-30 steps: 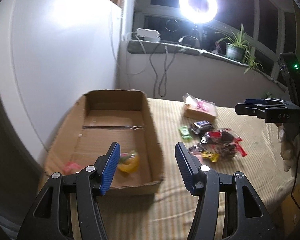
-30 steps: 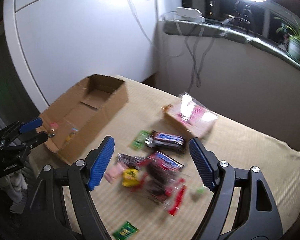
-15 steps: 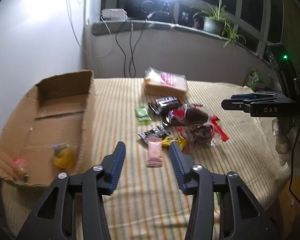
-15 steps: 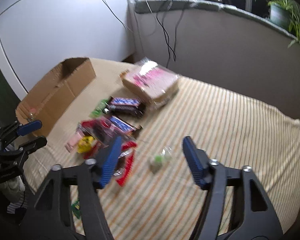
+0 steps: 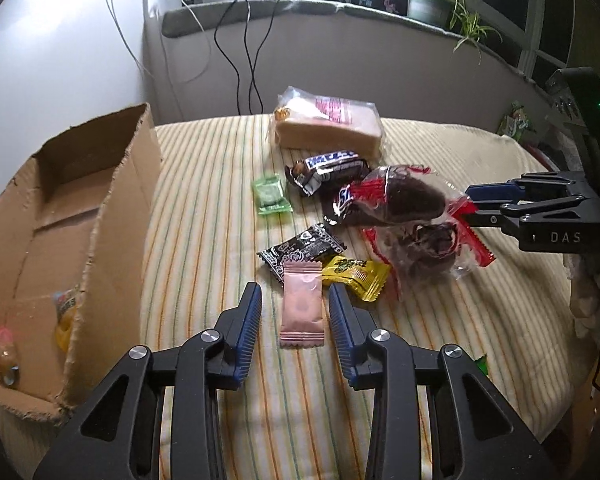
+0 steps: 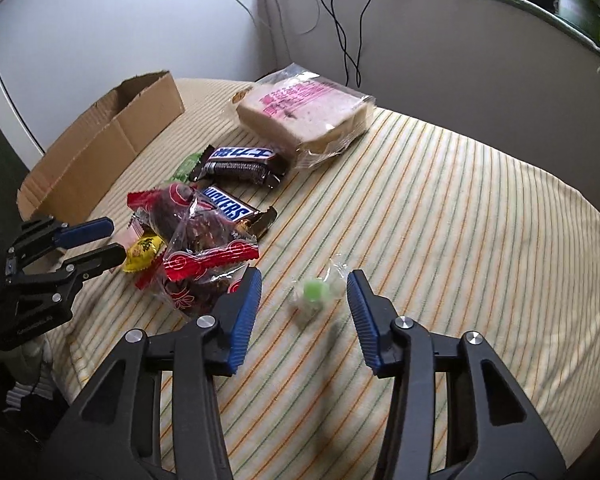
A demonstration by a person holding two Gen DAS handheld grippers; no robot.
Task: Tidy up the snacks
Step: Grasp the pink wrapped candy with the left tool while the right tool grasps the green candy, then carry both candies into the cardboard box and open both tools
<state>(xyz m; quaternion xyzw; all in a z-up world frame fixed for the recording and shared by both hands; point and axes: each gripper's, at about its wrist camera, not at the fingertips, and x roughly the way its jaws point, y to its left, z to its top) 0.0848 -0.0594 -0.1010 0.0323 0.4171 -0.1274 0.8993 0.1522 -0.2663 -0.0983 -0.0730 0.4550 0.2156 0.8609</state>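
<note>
My left gripper (image 5: 295, 298) is open, its jaws on either side of a pink snack packet (image 5: 302, 304) lying on the striped cloth, not touching it. My right gripper (image 6: 304, 285) is open around a small green candy in clear wrap (image 6: 315, 290). A pile of snacks lies between them: a yellow packet (image 5: 356, 276), a black packet (image 5: 302, 250), red-wrapped dark snacks (image 5: 416, 216), Snickers bars (image 6: 228, 208), a green packet (image 5: 270, 194) and bagged bread (image 5: 328, 124). The cardboard box (image 5: 112, 216) at left holds a yellow snack (image 5: 66, 312).
The table (image 6: 460, 208) has a striped cloth and drops off at right and front. A white wall and a ledge with cables (image 5: 244, 56) and potted plants (image 5: 428, 4) stand behind. A small green packet (image 5: 480, 364) lies near the front right edge.
The left gripper has left the box, swung right and come down around the pink packet. The right gripper has moved right and lower, now straddling the green candy.
</note>
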